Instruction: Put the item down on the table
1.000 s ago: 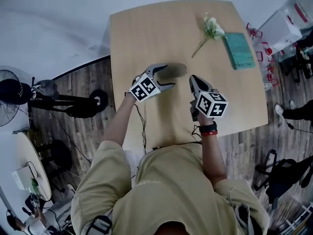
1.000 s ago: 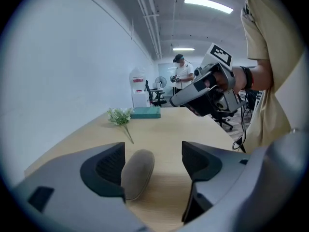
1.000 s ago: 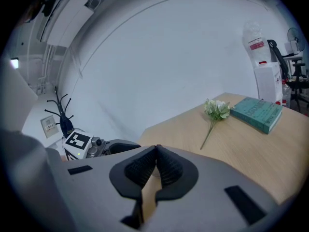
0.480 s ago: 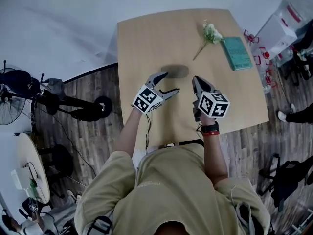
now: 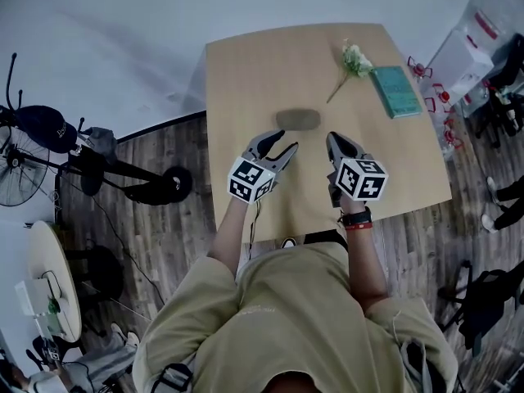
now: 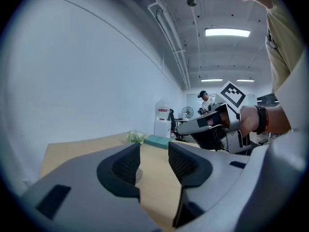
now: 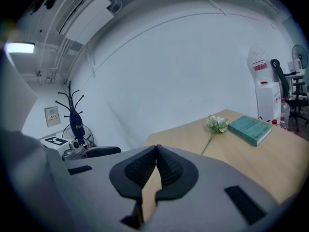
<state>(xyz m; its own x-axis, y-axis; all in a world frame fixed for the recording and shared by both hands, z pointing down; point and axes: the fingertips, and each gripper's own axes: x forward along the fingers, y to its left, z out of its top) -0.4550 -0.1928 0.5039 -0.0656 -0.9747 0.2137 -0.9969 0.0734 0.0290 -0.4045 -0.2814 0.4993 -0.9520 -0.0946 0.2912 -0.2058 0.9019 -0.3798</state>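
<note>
A dark grey oval item (image 5: 297, 119) lies flat on the light wooden table (image 5: 246, 80). My left gripper (image 5: 282, 143) hovers just short of it on the near side, apart from it. Its jaws are closing and hold nothing; in the left gripper view (image 6: 153, 149) only bare tabletop shows in the gap, with a grey sliver of the item (image 6: 138, 174) behind the left jaw. My right gripper (image 5: 332, 137) floats to the right of the item, shut and empty, its pads together in the right gripper view (image 7: 156, 149). It also shows in the left gripper view (image 6: 182, 127).
A sprig of white flowers (image 5: 354, 60) and a teal book (image 5: 395, 90) lie at the table's far right; both also appear in the right gripper view, the flowers (image 7: 216, 124) beside the book (image 7: 251, 128). A fan (image 5: 41, 129) stands on the floor to the left.
My left gripper has drawn back from the item's left end toward me, leaving it on the table, and its jaws have narrowed. The right gripper has stayed shut beside it.
</note>
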